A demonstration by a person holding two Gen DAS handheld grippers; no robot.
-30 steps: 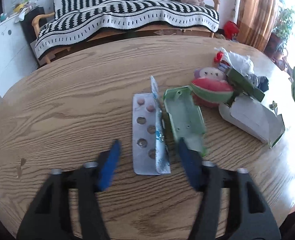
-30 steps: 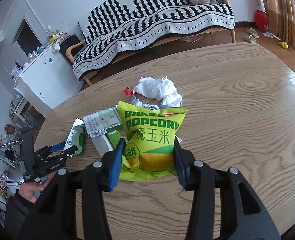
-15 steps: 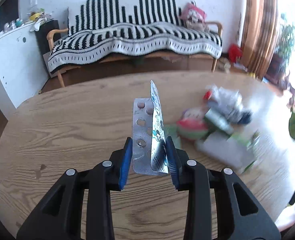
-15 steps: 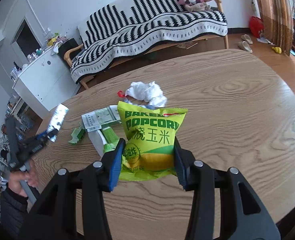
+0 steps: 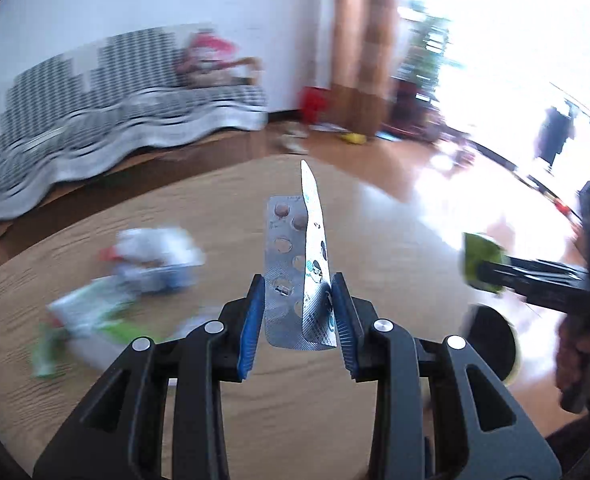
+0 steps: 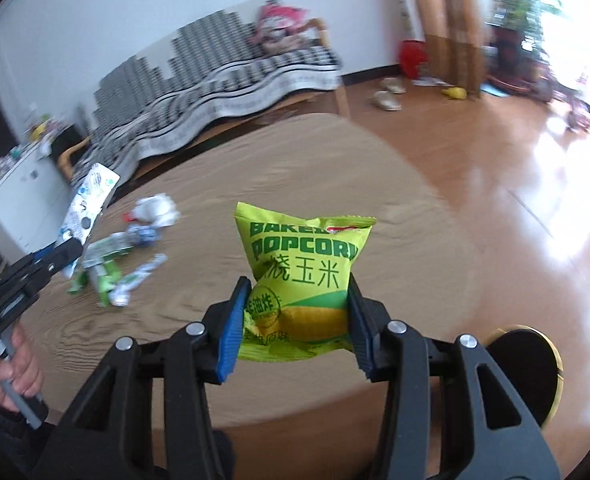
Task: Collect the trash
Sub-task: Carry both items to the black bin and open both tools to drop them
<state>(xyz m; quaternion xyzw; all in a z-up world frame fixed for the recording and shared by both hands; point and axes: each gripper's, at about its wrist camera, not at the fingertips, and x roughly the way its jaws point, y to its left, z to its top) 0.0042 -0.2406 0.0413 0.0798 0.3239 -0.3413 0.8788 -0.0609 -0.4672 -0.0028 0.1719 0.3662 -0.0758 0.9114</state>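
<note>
White wall (image 6: 155, 4) fills the upper left of both views, above a sofa (image 6: 223, 76) draped in a black-and-white striped blanket, with a pink plush toy (image 6: 279, 26) at its right end. An orange-brown curtain (image 5: 363, 44) hangs at upper centre-right, beside potted greenery (image 5: 431, 40) and a bright window (image 5: 515, 40) whose glare washes over the glossy wooden floor (image 6: 535, 184). A white cabinet (image 6: 19, 200) stands at the left edge of the right wrist view.

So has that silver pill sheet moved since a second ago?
Yes. The pill sheet lay flat on the wooden table beside the green box; now the left gripper holds it upright above the table, away from the litter pile.
</note>
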